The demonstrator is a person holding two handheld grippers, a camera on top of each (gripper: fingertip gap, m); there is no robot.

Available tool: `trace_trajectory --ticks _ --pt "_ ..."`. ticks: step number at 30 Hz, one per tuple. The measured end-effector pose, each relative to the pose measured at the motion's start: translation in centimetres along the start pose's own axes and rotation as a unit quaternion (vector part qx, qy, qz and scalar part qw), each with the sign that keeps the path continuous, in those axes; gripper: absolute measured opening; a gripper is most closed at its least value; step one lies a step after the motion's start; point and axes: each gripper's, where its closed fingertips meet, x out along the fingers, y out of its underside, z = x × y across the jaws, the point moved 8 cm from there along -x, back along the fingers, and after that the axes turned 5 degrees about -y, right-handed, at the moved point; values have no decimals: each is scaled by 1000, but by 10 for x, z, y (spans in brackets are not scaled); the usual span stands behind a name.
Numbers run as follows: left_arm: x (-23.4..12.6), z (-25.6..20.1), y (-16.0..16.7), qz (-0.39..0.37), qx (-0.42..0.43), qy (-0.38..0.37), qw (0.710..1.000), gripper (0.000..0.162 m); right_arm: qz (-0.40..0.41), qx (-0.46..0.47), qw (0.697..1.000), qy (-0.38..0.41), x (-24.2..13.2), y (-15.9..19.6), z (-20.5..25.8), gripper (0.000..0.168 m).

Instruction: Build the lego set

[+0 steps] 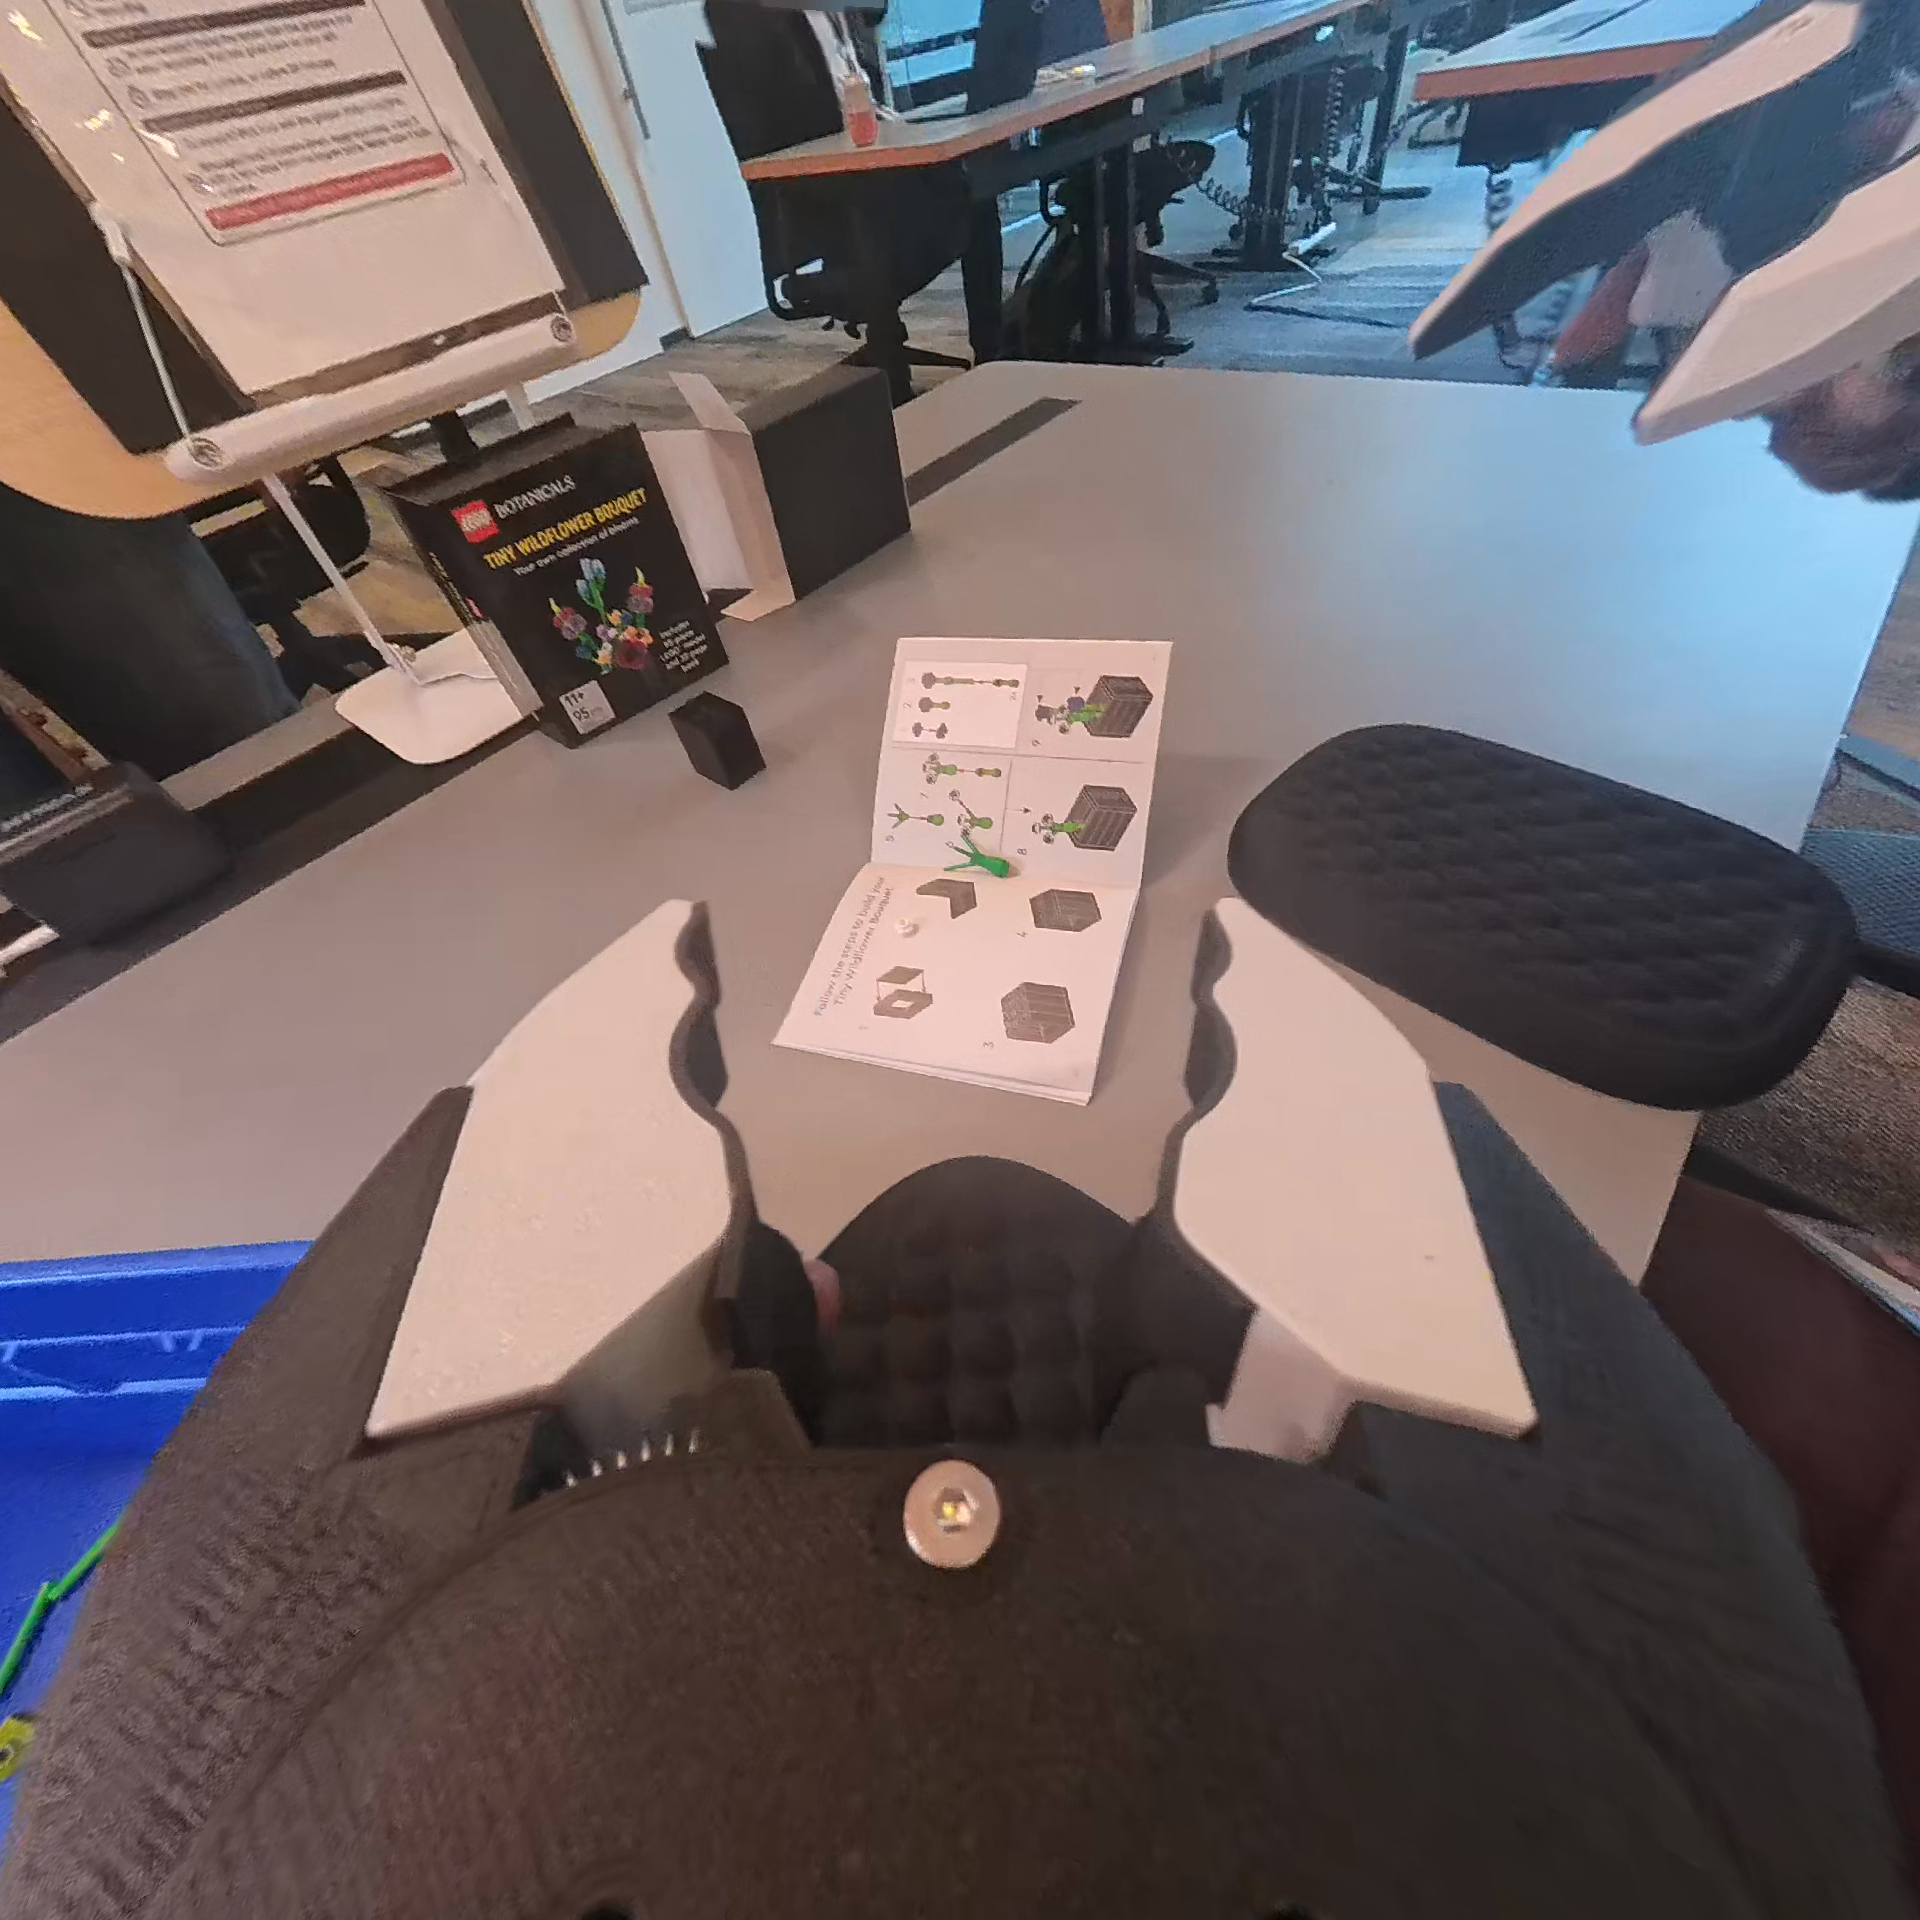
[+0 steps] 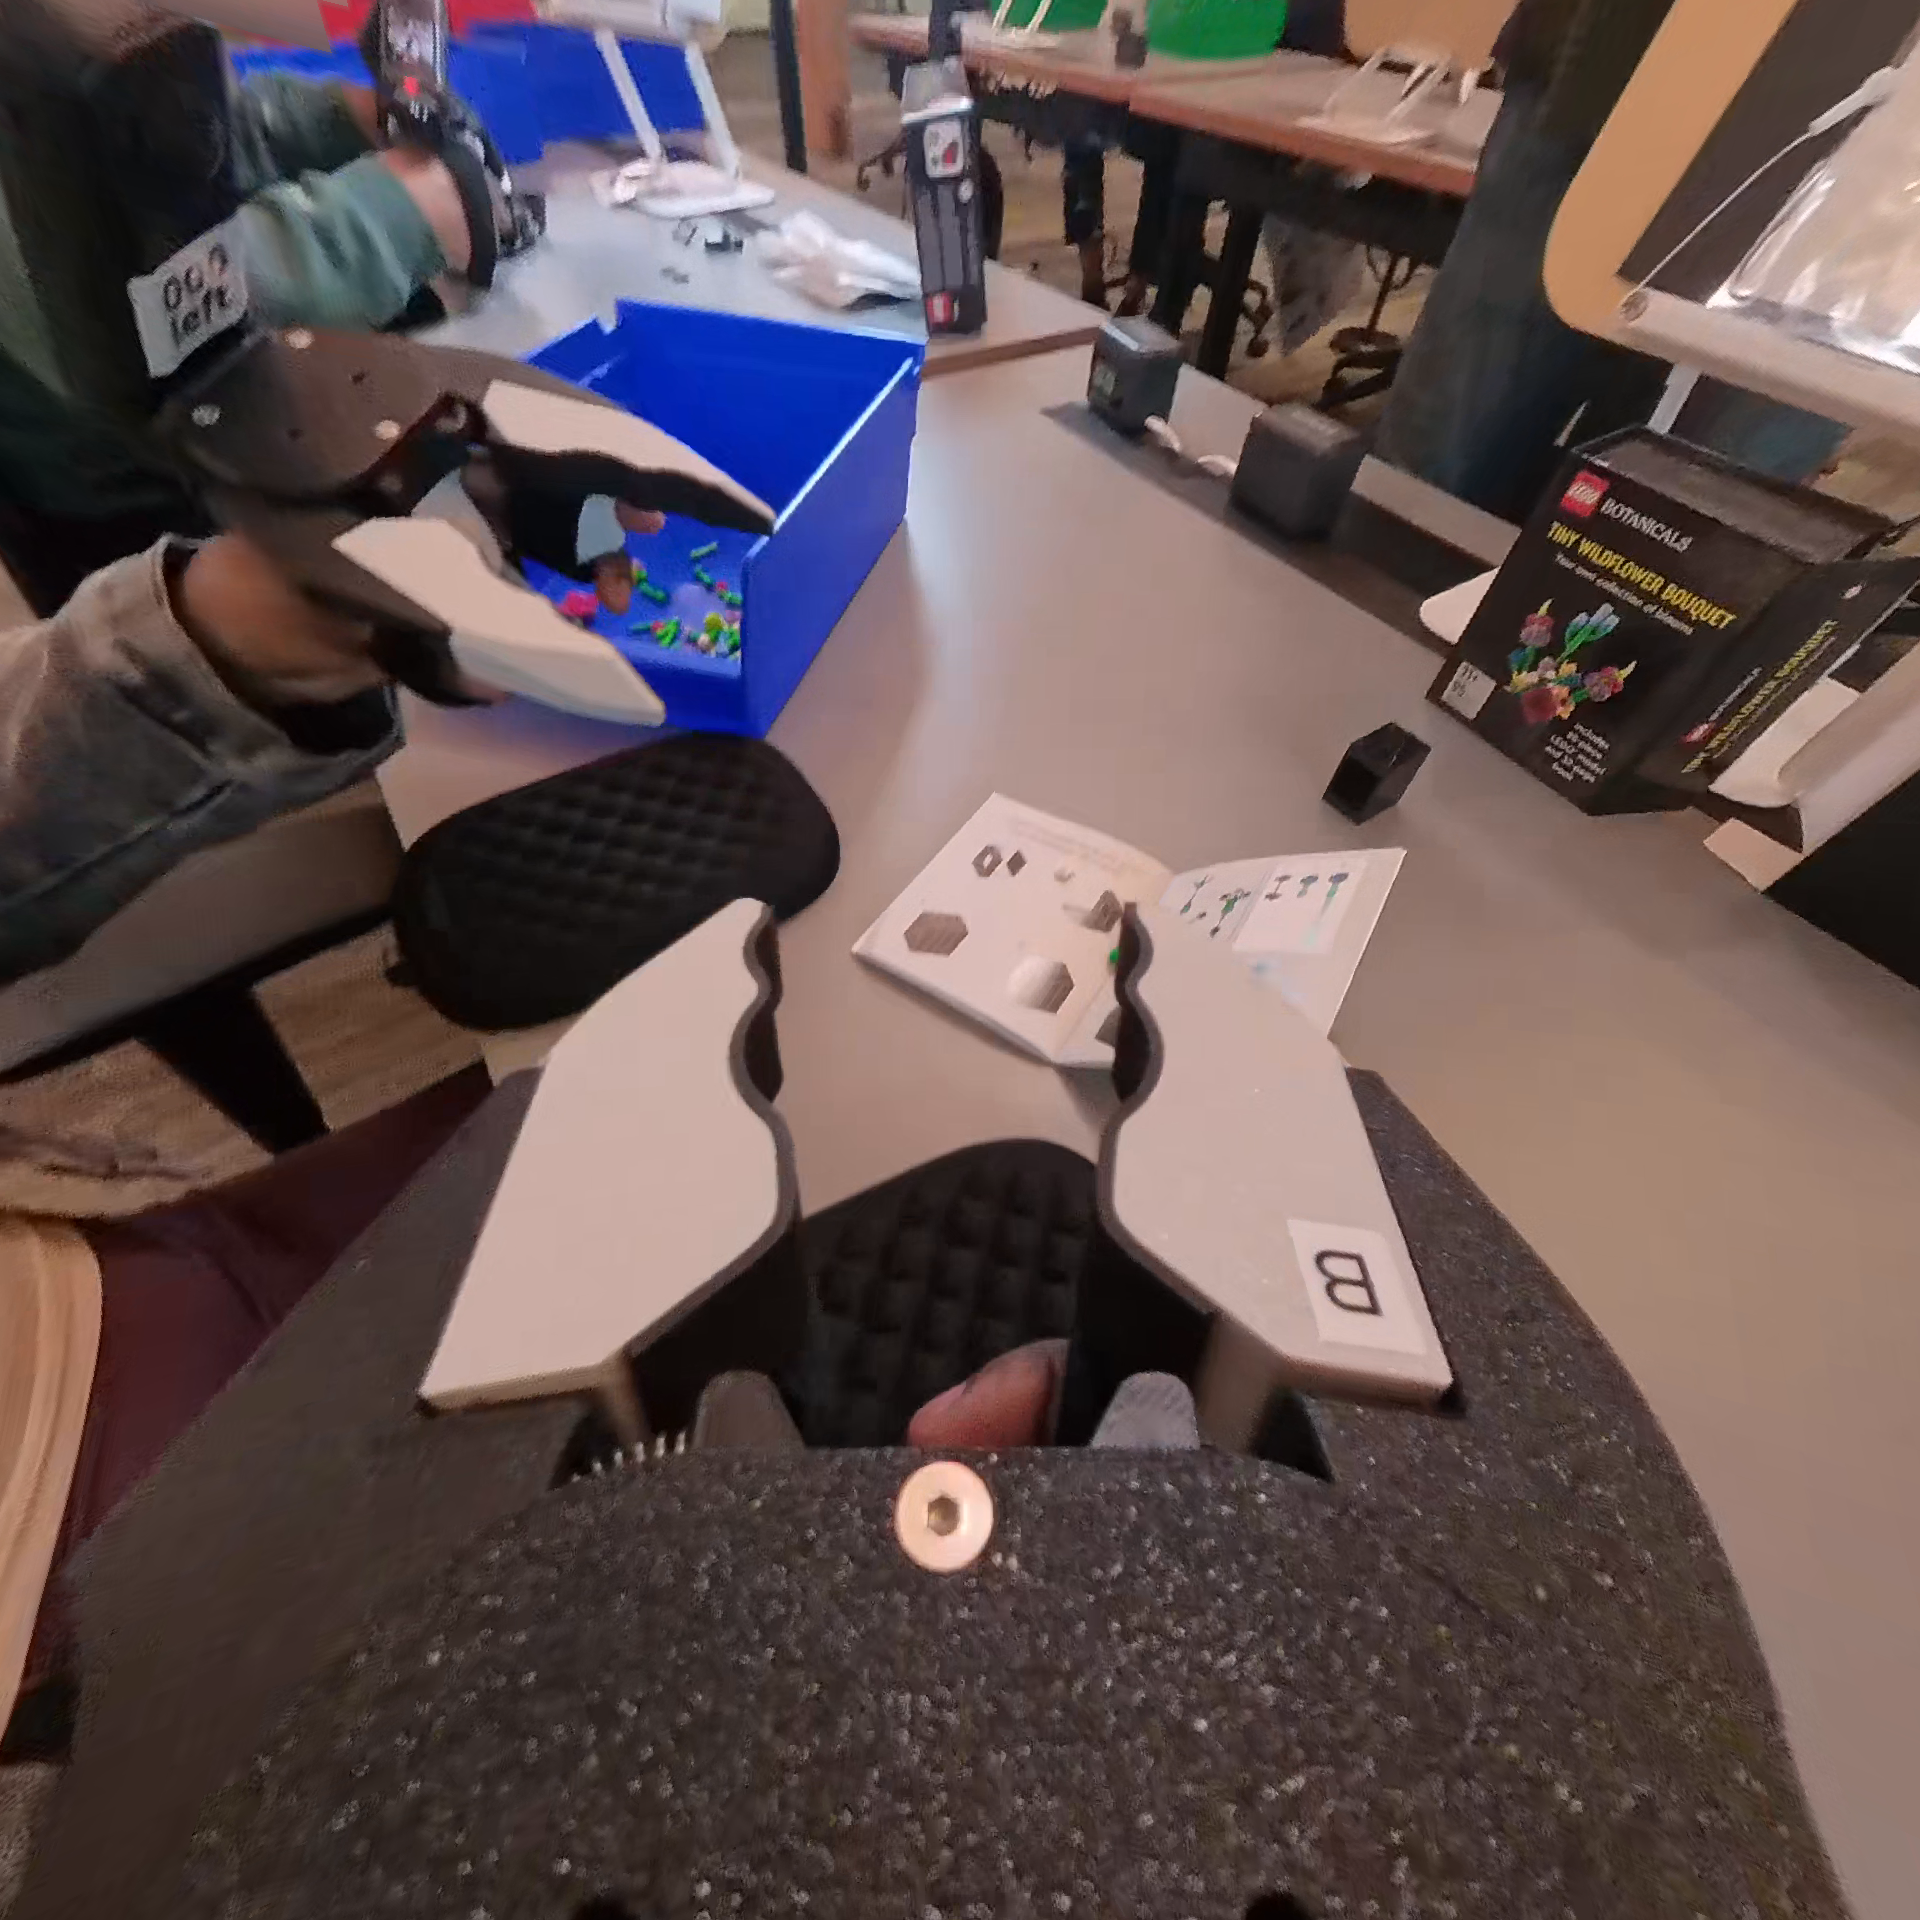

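Observation:
An open instruction booklet [image 1: 997, 966] lies on the grey table [image 1: 1455, 623]. A small green stem piece [image 1: 977, 860] and a tiny white piece [image 1: 909, 925] rest on it. My left gripper [image 1: 956, 914] is open and empty, held above the table just short of the booklet. My right gripper [image 2: 945, 920] is open and empty, with the booklet [image 2: 997, 914] beyond its tips; its right finger hides most of the green piece [image 2: 1114, 954]. A small black cube [image 1: 717, 750] stands behind the booklet, also in the right wrist view [image 2: 1377, 771]. The left gripper [image 2: 717, 613] hangs in front of the blue bin.
A blue bin [image 2: 831, 499] with several loose coloured pieces [image 2: 675, 613] sits at the table's left. The black set box [image 2: 1621, 634] stands at the back. A black chair armrest [image 2: 613, 873] juts over the near edge. The right gripper [image 1: 1538, 384] shows at upper right. Another person works at the far table. From the left gripper's tips to the tiny white piece [image 1: 909, 925] is close to 20 centimeters. The right camera catches it too, in the right wrist view [image 2: 1070, 877].

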Motion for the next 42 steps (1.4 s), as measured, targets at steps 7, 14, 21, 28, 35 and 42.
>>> trace_trajectory --ticks 7,14,21,28,35,42 --pt "-1 7 1 11 -13 -35 999 129 18 -13 998 51 18 11 -11 106" --pt "-1 6 2 14 -13 -31 999 131 36 -23 997 66 32 22 -10 118" --pt "5 12 -1 16 -10 -20 1000 132 18 -15 998 52 42 20 -14 115" --pt "17 27 -4 17 -17 0 1000 118 7 -11 1000 17 70 17 -40 115" --pt "38 55 -7 43 -32 5 999 99 -21 -3 1000 -3 99 8 -67 109" --pt "11 60 -7 8 -31 -8 999 31 -33 -15 999 1 109 18 -64 103"
